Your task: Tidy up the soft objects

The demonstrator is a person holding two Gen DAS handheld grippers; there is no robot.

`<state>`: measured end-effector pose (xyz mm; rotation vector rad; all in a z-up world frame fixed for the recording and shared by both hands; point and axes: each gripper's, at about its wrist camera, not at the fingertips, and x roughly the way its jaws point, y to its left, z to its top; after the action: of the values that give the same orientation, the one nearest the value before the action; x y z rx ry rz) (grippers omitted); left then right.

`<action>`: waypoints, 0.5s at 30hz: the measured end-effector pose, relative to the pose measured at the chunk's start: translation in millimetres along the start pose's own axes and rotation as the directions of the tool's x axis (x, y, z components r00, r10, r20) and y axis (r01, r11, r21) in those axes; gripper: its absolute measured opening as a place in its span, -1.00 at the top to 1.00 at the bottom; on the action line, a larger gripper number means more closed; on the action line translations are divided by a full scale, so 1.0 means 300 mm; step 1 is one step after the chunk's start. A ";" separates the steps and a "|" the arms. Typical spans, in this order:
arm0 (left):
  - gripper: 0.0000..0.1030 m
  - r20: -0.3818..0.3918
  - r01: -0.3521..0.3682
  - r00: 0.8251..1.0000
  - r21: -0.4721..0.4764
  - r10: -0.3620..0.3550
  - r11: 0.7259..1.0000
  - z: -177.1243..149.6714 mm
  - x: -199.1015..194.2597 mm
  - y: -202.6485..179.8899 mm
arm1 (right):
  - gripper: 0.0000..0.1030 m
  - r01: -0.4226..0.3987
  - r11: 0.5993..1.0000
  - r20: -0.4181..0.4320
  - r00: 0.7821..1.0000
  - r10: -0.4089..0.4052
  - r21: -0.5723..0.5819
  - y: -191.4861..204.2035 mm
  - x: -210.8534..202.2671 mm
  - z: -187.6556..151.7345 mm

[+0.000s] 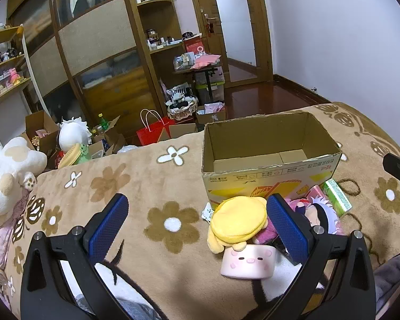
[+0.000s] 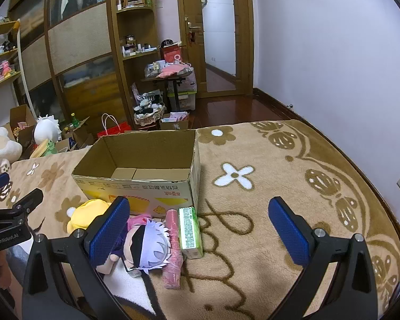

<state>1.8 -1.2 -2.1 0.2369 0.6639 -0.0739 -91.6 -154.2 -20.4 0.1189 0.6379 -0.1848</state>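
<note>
An open, empty cardboard box [image 1: 269, 157] stands on the flowered brown blanket [image 1: 157, 186]; it also shows in the right wrist view [image 2: 138, 160]. In front of it lie a yellow plush [image 1: 238, 220], a pink pig cube [image 1: 249, 262], a white-haired blindfolded doll [image 2: 146, 245], a pink roll [image 2: 172, 248] and a green tissue pack [image 2: 190, 232]. My left gripper [image 1: 197, 226] is open and empty, its right finger beside the yellow plush. My right gripper [image 2: 200, 233] is open and empty over the doll and the tissue pack.
A large white and tan plush [image 1: 8, 176] lies at the blanket's left edge. Beyond the bed, the floor holds cardboard boxes, a red paper bag [image 1: 153, 133] and a white plush [image 1: 72, 133]. Wardrobe, shelves and a door stand behind.
</note>
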 end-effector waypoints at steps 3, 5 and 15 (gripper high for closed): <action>-0.99 -0.003 -0.001 1.000 -0.005 0.001 1.000 0.000 0.001 -0.001 | -1.00 0.001 1.000 0.000 1.000 -0.001 -0.001 0.001 0.001 0.000; -0.99 -0.004 -0.005 1.000 -0.009 0.005 1.000 0.000 -0.001 0.001 | -1.00 0.000 1.000 0.000 1.000 0.000 -0.001 0.001 0.001 0.000; -0.99 -0.005 -0.005 1.000 -0.011 0.004 1.000 0.001 0.002 0.005 | -1.00 0.000 1.000 0.002 1.000 0.000 -0.001 0.001 0.002 0.001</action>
<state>2.7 0.1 -1.8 0.2277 0.6681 -0.0654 -91.0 -153.9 -20.5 0.1177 0.6360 -0.1850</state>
